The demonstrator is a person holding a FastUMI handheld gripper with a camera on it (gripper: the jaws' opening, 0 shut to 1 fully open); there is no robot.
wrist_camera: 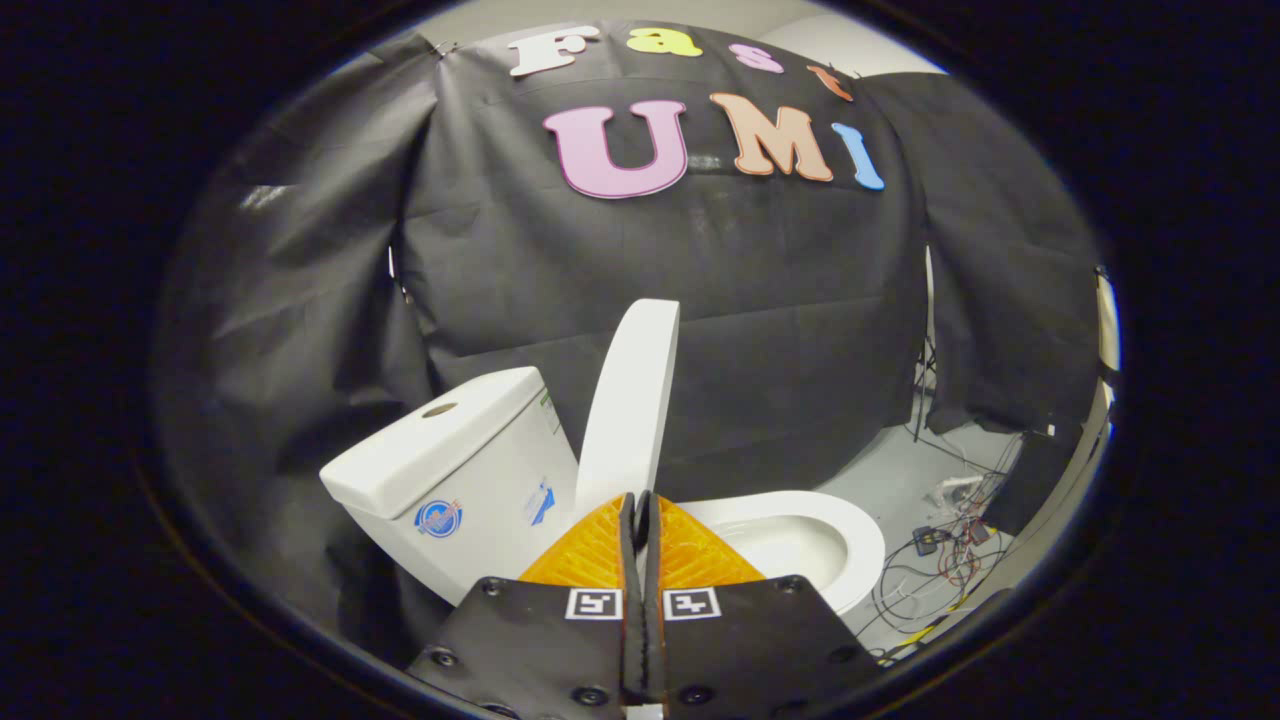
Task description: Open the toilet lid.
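The toilet lid (632,395) is being seen raised nearly upright at twelve o'clock, just beyond the gripper (640,505), beside the tank (450,470). The jaws are being kept pressed together, empty, probably for pushing rather than gripping. The bowl (800,540) is being left exposed at two o'clock.

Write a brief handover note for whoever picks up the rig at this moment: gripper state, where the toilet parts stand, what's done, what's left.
Gripper: fingers closed together, nothing between them, tips just short of the lid's lower edge.
Toilet lid: raised, standing nearly upright just ahead of the fingers, beside the tank.
Bowl: uncovered, its white rim in plain sight beyond the fingers and to their right.
Done: the lid looks open.
Left: probably just check that it stays up unaided, then draw the gripper back.
Note: loose cables lie on the floor past the bowl.
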